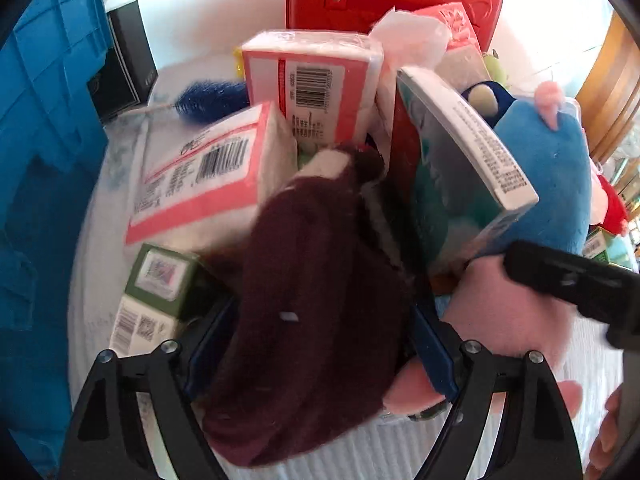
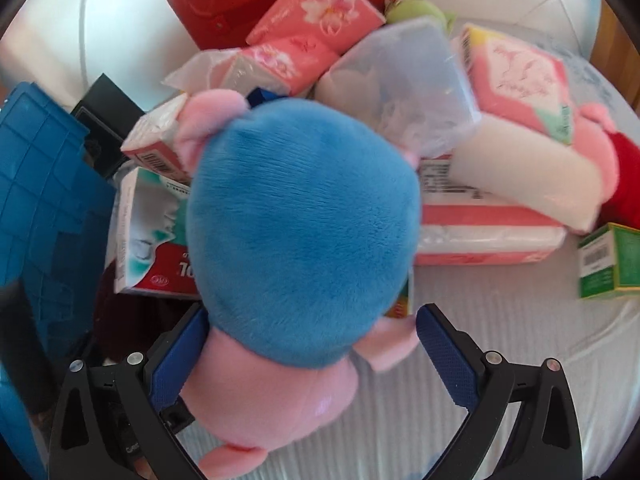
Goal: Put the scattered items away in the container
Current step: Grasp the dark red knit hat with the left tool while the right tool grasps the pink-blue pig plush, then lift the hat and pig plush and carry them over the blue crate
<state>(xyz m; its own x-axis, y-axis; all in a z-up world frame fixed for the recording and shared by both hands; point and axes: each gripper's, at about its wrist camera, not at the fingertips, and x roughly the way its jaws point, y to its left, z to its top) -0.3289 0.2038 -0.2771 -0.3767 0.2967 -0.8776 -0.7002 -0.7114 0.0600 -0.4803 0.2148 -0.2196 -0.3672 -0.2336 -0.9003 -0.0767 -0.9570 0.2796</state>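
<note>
My left gripper (image 1: 320,344) is shut on a dark maroon plush (image 1: 312,292) that fills the space between its blue pads. My right gripper (image 2: 312,356) stands wide open around a blue and pink plush toy (image 2: 300,232); the toy lies between the fingers, and the right pad (image 2: 448,360) is apart from it. The same toy shows at the right of the left wrist view (image 1: 552,184), with the right gripper's black body (image 1: 576,280) beside it. A blue crate (image 1: 44,152) stands at the left, also in the right wrist view (image 2: 44,200).
A heap of pink tissue packs (image 1: 316,80), a toothpaste box (image 1: 460,160), a red case (image 2: 248,0), a clear bag (image 2: 404,76) and a green box (image 2: 608,260) lies on a white ribbed cloth (image 2: 460,432). A blue brush (image 1: 212,100) and a black box (image 1: 124,60) lie behind.
</note>
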